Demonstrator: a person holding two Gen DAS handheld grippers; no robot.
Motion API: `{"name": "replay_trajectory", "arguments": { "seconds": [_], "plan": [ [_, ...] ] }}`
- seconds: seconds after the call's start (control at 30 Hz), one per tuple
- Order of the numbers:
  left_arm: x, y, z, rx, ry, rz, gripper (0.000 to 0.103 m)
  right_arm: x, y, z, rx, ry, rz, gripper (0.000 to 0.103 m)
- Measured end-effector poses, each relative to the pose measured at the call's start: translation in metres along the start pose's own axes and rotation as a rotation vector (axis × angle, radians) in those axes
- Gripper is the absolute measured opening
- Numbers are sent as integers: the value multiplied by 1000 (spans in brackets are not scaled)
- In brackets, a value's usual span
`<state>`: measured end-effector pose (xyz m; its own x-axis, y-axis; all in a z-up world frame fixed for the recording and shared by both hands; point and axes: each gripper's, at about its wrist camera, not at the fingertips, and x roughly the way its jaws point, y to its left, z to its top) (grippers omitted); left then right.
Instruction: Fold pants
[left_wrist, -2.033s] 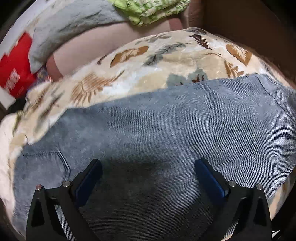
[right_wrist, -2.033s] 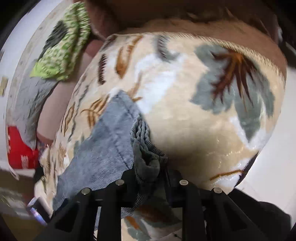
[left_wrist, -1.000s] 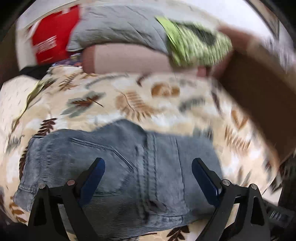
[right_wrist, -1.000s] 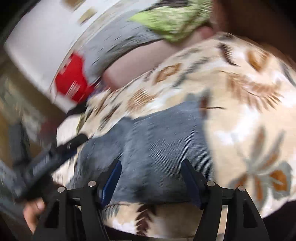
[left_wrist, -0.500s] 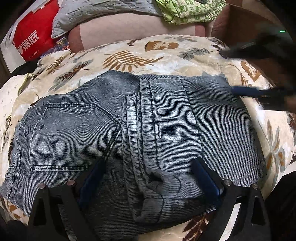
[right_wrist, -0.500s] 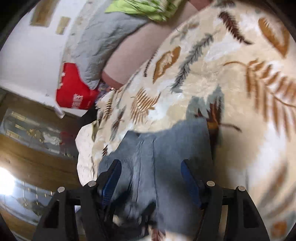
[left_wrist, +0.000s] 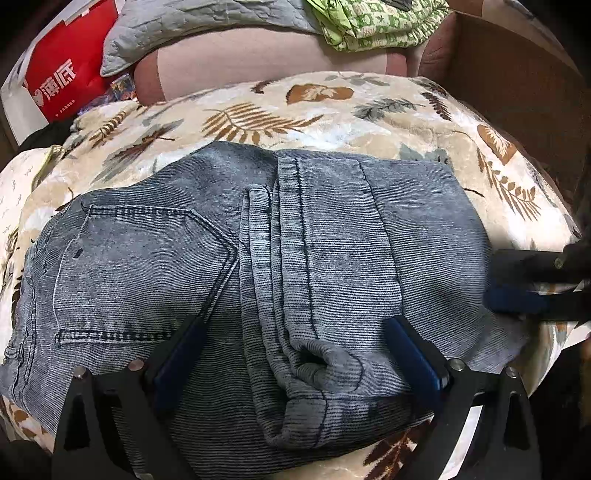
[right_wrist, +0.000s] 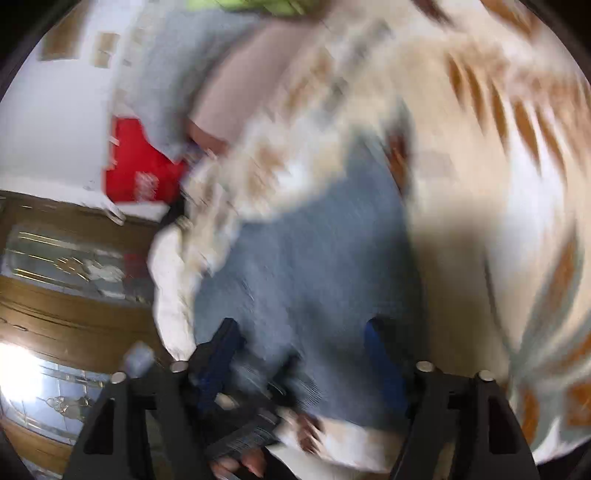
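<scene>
Now we have the grey-blue ribbed denim pants lying folded into a compact block on the leaf-patterned cream blanket, directly beneath and ahead of our left tool. Its blue pads are spread wide over the cloth and pinch nothing. Our right tool sits at the block's right edge, seen sharply from the left wrist and only as a blur from its own camera; its jaws are opening, with denim lying below the gap but not pressed. We judge the fabric soft yet thick and fairly heavy, with good friction, so stacked layers should stay put. The bulky rolled hem near our left tool's gap or the right-hand folded edge looks the firmest place to grip.
</scene>
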<state>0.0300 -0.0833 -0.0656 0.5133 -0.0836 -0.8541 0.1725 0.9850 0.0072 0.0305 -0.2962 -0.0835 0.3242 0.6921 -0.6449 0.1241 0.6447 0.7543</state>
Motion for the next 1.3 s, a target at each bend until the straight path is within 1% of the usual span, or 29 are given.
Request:
{"name": "replay_trajectory", "arguments": {
  "seconds": [0.03,0.07,0.1,0.17,0.2,0.23,0.27,0.3,0.33,0.37,0.4,0.47,0.5,0.6,0.63,0.7,0.77,0.83,0.9,0.97,1.0,1.07,1.1,1.17,1.2,1.27,1.3],
  "plan": [
    [-3,2,1,-4,1,-14,98,-4,0,-2,9,-29,18,75],
    [-9,7,2,-21,-8,-31,98,-9,3,-2,23,-29,17,75],
    [-16,12,2,-45,-27,-33,98,-17,11,-3,13,-39,-4,75],
    [-36,27,-1,-95,-89,-39,98,-32,23,-8,-31,-91,-6,75],
    [-42,33,-3,-112,-109,-34,98,-38,26,-14,-45,-98,14,75],
    [-48,42,-7,-141,-117,-13,98,-36,24,-19,-46,-93,15,75],
    [-49,48,-10,-156,-109,-10,98,-31,20,-24,-45,-78,-14,78],
    [-49,54,-13,-170,-90,-16,98,-13,9,-25,-23,-30,-75,78],
    [-51,61,-17,-188,-75,-21,98,-11,3,-28,-11,-48,-58,78],
    [-56,70,-21,-214,-81,-21,98,-18,6,-28,-2,-70,-51,78],
    [-65,80,-27,-245,-104,-19,98,-22,14,-27,-6,-58,-67,78],
    [-84,100,-38,-316,-153,-23,98,-26,29,-25,-47,-72,-92,78],
    [-91,110,-44,-353,-172,-29,98,-27,41,-24,-90,-83,-120,78],
    [-108,144,-64,-497,-205,-49,98,-28,68,-24,-183,-85,-155,78],
    [-112,155,-71,-546,-218,-56,98,-26,75,-24,-195,-81,-152,78],
    [-115,176,-83,-635,-237,-46,98,-15,93,-19,-215,-48,-124,78],
    [-115,196,-93,-711,-230,-48,98,8,114,-15,-222,9,-82,78],
    [-109,210,-97,-765,-209,-65,98,31,137,-15,-247,69,-26,78],
    [-100,215,-99,-796,-177,-73,98,56,154,-13,-243,121,19,78],
    [-93,221,-101,-829,-154,-99,98,83,161,-8,-236,175,31,78],
    [-90,222,-101,-838,-143,-111,98,106,160,-4,-235,223,-9,79],
    [-86,228,-105,-878,-122,-140,98,140,145,-2,-199,309,-151,79],
    [-83,232,-107,-900,-108,-156,98,142,146,-1,-189,299,-168,79],
    [-79,239,-110,-938,-96,-183,98,133,162,-1,-204,312,-181,79],
    [-77,242,-111,-958,-90,-188,98,125,174,-1,-239,295,-167,79],
    [-71,247,-112,-987,-79,-220,98,117,185,0,-287,241,-182,80],
    [-69,248,-112,-994,-75,-230,98,120,183,1,-288,235,-188,84]
  ]
}}
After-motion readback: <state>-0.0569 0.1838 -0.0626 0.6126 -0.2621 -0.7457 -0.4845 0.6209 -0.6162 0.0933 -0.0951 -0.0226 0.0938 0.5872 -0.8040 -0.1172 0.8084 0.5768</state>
